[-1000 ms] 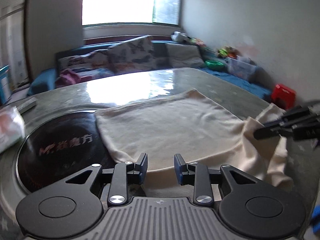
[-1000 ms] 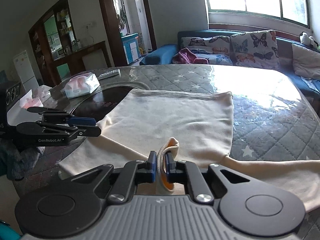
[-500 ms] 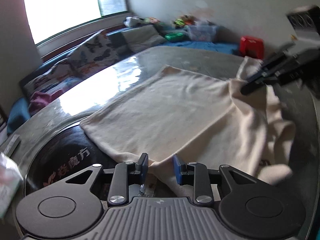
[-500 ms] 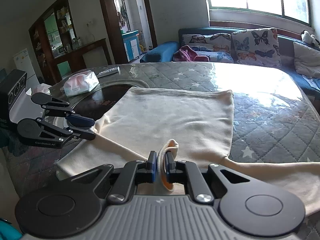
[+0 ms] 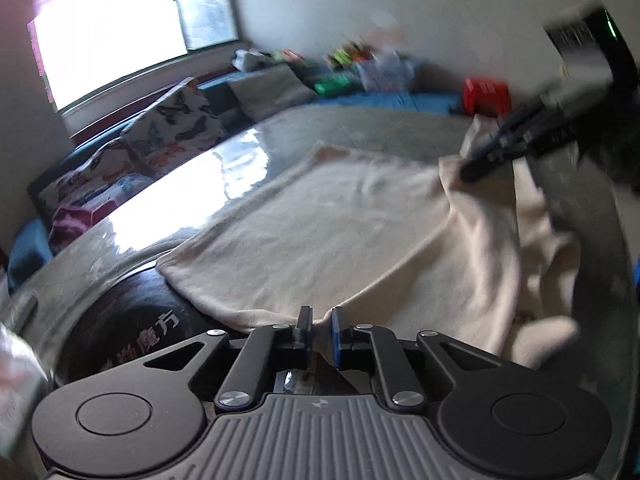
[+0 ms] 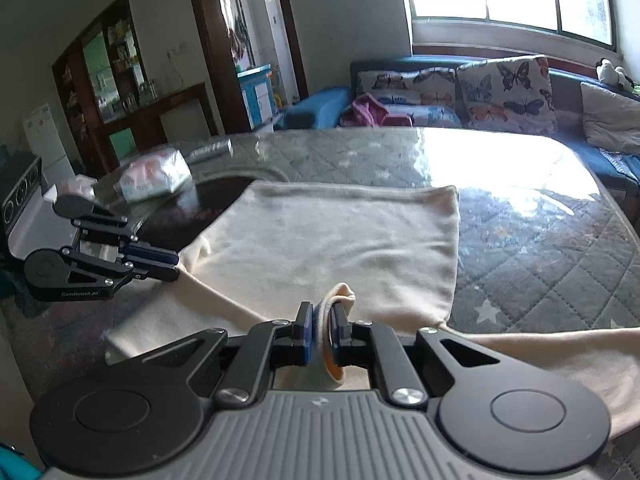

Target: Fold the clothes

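Here the cream garment is pinched inside both grippers' jaws.

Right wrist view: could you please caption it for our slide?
Both claws, right and left, pinch the cream garment.

open table on the far and right side, clutter on the left

the cream garment covers the near middle of the table; past its far edge and to its right the quilted top lies bare up to the sofa. on the left, a tissue pack and a grey remote sit by the dark round plate, near the left gripper, which pinches the cloth edge there. the right gripper is closed on a raised fold that stands in front of it.
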A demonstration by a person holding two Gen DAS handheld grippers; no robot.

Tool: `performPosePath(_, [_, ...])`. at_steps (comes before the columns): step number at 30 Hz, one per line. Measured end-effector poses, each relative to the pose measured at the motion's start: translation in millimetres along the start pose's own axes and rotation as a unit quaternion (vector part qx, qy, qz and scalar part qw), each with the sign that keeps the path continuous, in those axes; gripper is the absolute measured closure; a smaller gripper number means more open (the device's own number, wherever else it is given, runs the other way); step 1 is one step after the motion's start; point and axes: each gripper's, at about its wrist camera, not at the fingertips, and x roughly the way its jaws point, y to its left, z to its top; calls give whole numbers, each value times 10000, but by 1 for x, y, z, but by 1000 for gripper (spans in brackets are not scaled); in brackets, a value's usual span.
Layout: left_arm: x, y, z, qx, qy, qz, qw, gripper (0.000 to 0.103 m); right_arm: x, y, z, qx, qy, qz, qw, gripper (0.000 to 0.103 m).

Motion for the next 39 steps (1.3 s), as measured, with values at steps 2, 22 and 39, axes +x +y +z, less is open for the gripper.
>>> performPosePath(2, [-5, 8, -6, -390, -92, 64, 9992, 93, -3, 1, 1, 13, -98, 25, 9999, 95])
performPosePath(22, [-17, -1, -5, -1372, -286, 233, 9899, 89, 17, 14, -18, -274, 147, -100, 9995, 92])
performPosePath(39, [-9, -23, -8, -1397, -72, 407, 9893, 87, -2, -8, -35, 108, 85, -475, 9988, 92])
